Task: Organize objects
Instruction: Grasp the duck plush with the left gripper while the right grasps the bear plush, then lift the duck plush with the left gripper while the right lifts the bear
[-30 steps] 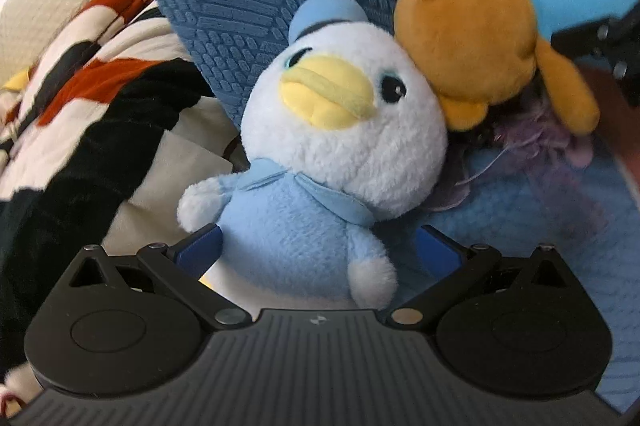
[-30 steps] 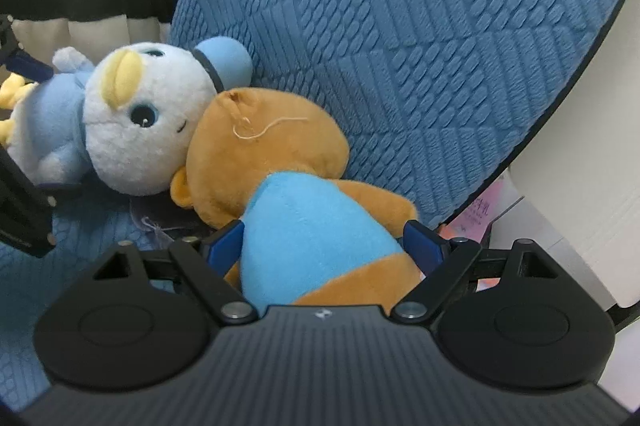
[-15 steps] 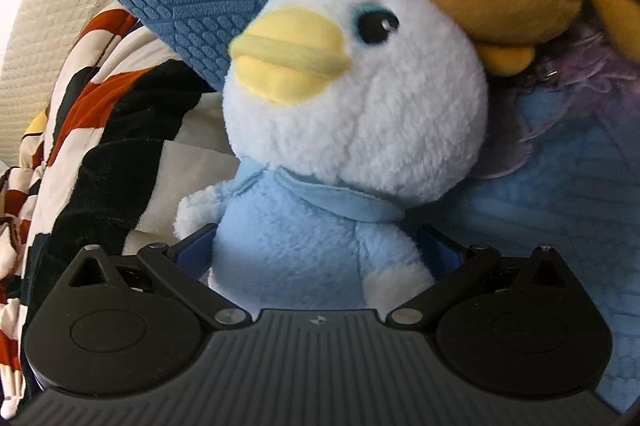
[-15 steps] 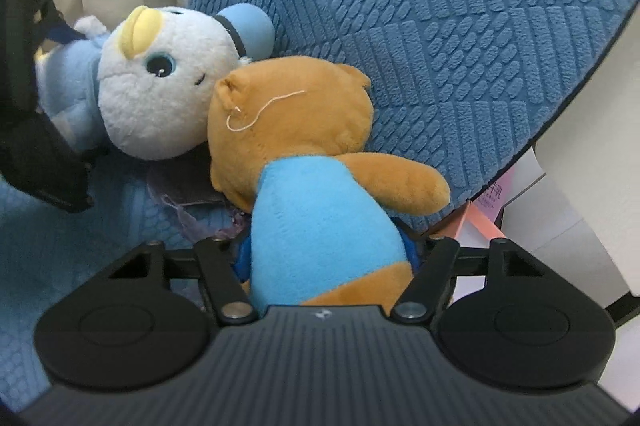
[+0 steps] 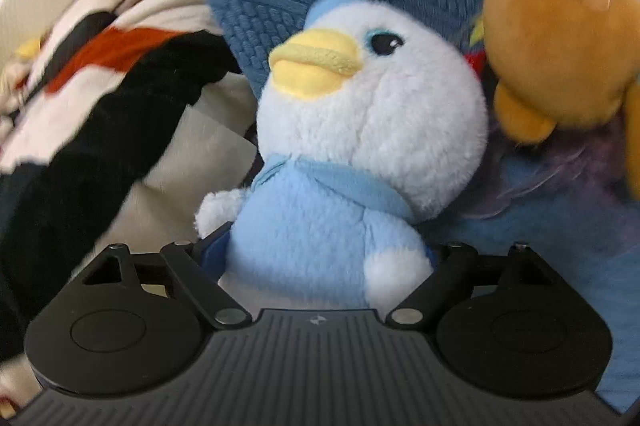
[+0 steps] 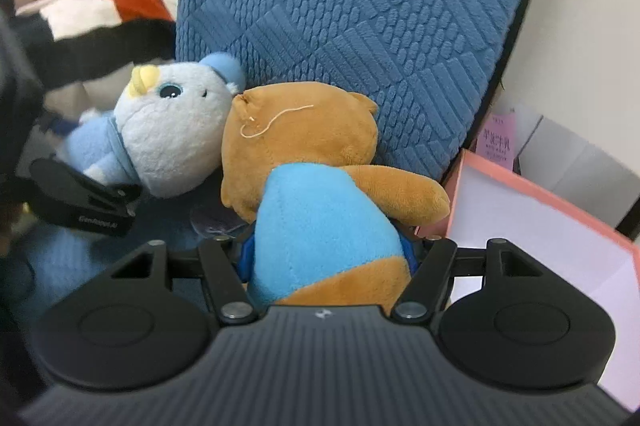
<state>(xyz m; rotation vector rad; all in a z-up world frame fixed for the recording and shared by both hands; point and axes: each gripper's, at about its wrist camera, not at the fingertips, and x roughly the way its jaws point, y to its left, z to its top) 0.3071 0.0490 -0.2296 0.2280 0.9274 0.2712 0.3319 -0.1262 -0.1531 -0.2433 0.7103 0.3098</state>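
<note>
A white and light-blue duck plush [image 5: 360, 154] with a yellow beak fills the left wrist view. My left gripper [image 5: 324, 258] is shut on its blue body. It also shows in the right wrist view [image 6: 168, 138], with the left gripper's black body [image 6: 84, 206] beside it. A brown bear plush [image 6: 312, 162] in a blue shirt faces away. My right gripper [image 6: 328, 254] is shut on its body. The bear's head [image 5: 560, 58] shows blurred at the right of the left wrist view. Both plushes lean heads together against a blue textured cushion [image 6: 360, 6].
A striped black, white and red blanket [image 5: 88, 74] lies to the left. A pink-edged white box [image 6: 540, 226] stands at the right, by a white wall [image 6: 592, 26]. A purplish plastic bit [image 5: 552, 178] lies under the plushes.
Both plushes have lifted and shifted with the grippers. The right gripper's jaws have closed in on the bear. The pink box has come into the right wrist view.
</note>
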